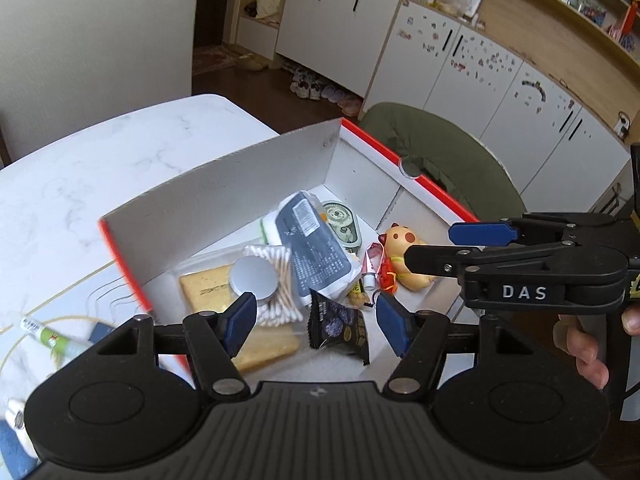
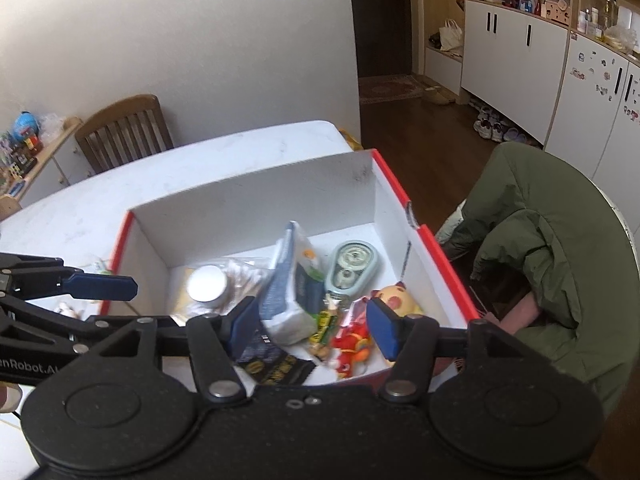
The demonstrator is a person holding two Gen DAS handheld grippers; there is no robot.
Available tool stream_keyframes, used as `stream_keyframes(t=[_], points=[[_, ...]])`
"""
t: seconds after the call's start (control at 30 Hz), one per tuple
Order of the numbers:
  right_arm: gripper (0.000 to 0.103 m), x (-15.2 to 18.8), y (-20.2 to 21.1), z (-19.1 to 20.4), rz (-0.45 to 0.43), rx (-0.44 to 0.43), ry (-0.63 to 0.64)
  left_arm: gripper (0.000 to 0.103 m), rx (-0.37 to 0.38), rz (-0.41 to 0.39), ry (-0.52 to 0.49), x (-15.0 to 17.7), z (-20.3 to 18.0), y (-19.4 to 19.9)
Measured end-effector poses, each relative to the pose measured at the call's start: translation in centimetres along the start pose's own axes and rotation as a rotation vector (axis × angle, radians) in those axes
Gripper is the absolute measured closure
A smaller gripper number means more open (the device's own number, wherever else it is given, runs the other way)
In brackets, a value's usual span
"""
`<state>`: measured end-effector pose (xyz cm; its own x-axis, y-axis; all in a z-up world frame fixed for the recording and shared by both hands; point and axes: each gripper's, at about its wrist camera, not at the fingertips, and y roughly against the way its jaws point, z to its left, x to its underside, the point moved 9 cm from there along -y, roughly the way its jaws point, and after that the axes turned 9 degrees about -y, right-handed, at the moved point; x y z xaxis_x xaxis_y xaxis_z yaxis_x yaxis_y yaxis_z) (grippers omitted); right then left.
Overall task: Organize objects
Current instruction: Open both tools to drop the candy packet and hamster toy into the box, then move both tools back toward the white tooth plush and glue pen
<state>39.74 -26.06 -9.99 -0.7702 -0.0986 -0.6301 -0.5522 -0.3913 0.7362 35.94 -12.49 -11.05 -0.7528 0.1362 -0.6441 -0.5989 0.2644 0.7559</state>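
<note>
A white cardboard box with a red rim point(image 1: 224, 184) point(image 2: 256, 200) stands on the marble table. It holds a round silver tin point(image 1: 253, 276) point(image 2: 207, 285), a blue-grey tissue pack point(image 1: 316, 248) point(image 2: 286, 288), a green tape dispenser point(image 1: 340, 222) point(image 2: 352, 268), a yellow pig toy point(image 1: 400, 254) point(image 2: 394, 296), a black snack packet point(image 1: 338, 328) point(image 2: 276, 368), a yellow sponge point(image 1: 212, 292) and cotton swabs. My left gripper point(image 1: 316, 320) is open and empty above the box's near side. My right gripper point(image 2: 314, 326) is open and empty over the box; it also shows in the left wrist view point(image 1: 440, 246).
A small tube point(image 1: 52, 336) lies on the table point(image 1: 100, 160) left of the box. A chair draped with a green jacket point(image 2: 552, 248) stands right of the box, a wooden chair point(image 2: 124, 132) behind the table. White cabinets point(image 1: 460, 68) line the far wall.
</note>
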Motion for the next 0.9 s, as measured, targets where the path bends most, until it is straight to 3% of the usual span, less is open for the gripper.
stream_keyframes(t=[0.2,0.33,0.53,0.57,0.63,0.9], points=[[0.042,0.6,2.0,2.7,-0.033,-0.053,0.0,0.038,0.004,-0.05,0.036,1.3,1.6,3.6],[0.033,1.3,3.2,5.3,-0.059,-0.091,0.022,0.038,-0.004,-0.077,0.053,2.5,3.1,6.0],[0.028,2.4,3.9,9.6,-0.072,-0.138,0.069,0.038,-0.018,-0.108,0.084,4.3,5.9,9.4],[0.026,2.6,3.9,10.3,-0.07,-0.145,0.072,0.037,-0.023,-0.113,0.087,4.6,6.5,9.9],[0.024,3.0,3.9,11.4,-0.066,-0.158,0.076,0.026,-0.034,-0.122,0.09,5.4,7.5,11.0],[0.023,4.3,2.8,16.3,-0.028,-0.178,0.136,0.025,-0.076,-0.122,0.128,9.0,12.2,13.5]])
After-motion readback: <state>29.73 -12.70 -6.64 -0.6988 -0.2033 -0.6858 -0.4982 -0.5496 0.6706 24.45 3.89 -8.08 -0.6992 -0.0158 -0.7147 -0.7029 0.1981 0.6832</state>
